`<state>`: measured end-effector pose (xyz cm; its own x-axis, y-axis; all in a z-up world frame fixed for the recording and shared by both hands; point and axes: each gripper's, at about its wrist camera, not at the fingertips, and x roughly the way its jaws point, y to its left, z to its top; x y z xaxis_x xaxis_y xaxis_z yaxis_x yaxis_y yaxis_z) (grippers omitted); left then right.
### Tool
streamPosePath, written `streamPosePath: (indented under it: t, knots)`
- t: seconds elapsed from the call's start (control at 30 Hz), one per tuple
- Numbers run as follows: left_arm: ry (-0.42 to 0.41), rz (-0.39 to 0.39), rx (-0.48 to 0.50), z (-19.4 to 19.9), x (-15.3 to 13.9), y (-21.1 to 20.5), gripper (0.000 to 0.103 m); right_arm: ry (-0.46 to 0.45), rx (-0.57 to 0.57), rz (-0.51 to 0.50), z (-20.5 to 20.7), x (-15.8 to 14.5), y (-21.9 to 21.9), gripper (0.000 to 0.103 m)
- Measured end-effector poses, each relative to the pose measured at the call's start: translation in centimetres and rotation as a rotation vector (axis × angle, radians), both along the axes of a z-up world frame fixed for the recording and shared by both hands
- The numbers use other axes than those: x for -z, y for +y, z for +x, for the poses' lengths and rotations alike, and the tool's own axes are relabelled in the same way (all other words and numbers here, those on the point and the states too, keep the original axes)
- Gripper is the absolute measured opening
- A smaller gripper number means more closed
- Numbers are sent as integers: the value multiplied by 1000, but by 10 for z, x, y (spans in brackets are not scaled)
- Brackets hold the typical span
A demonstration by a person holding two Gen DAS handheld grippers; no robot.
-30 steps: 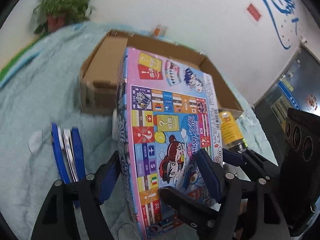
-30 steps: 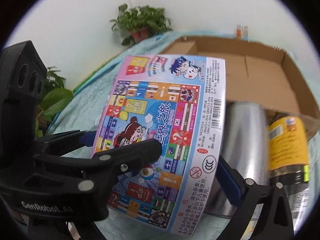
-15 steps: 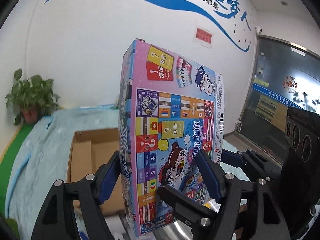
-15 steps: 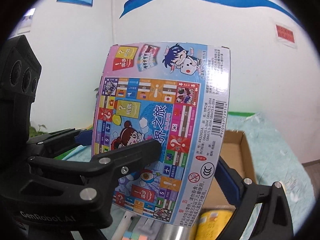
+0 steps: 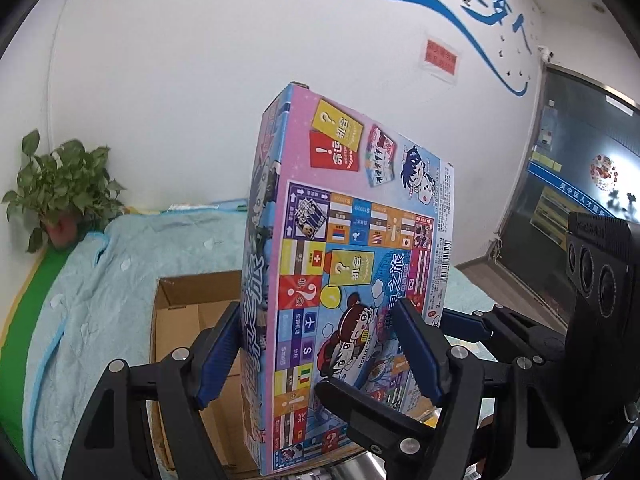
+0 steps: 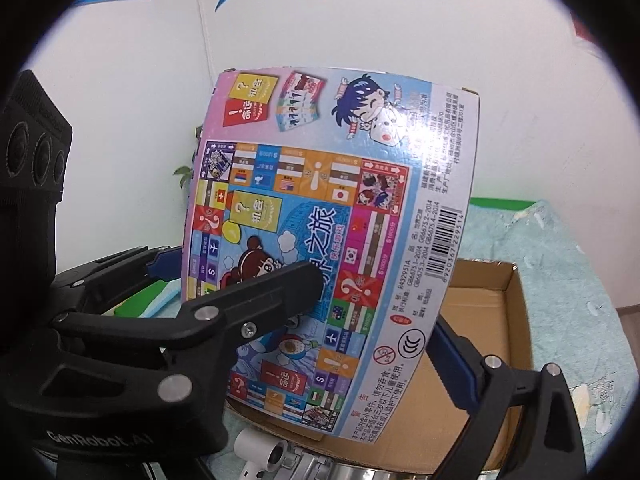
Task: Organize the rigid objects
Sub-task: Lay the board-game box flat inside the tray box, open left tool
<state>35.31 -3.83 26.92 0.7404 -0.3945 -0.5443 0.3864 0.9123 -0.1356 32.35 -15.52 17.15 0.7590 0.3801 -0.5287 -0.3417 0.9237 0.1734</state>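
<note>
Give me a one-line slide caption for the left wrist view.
Both grippers, left and right, hold the colourful board game box upright above the open cardboard box.

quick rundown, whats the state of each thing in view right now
game box: held up on end in the air, above the cardboard box
left gripper: clamped on the game box's lower part
right gripper: also clamped on the game box
cardboard box: open on the blue cloth; what shows of its inside is bare
potted plant: upright by the wall
</note>
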Motion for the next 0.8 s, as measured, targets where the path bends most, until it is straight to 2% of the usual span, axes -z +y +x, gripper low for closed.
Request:
streamPosePath:
  t: [0.17, 0.33, 0.47, 0.57, 0.63, 0.8]
  knots:
    - [81, -2, -35, 26, 49, 19, 72, 96, -36, -4, 35, 30, 13, 96]
    - [197, -4, -70, 47, 106, 33, 72, 218, -71, -10, 55, 78, 21, 95]
    - [304, 3, -98, 60, 157, 41, 71, 314, -101, -8, 64, 116, 22, 95]
    - [351, 8, -110, 58, 191, 45, 71, 376, -129, -24, 70, 143, 23, 94]
    - [386, 17, -118, 61, 212, 47, 69, 413, -144, -35, 55, 148, 35, 94]
    - [409, 44, -143, 72, 234, 54, 59, 519, -164, 7, 59, 167, 35, 90]
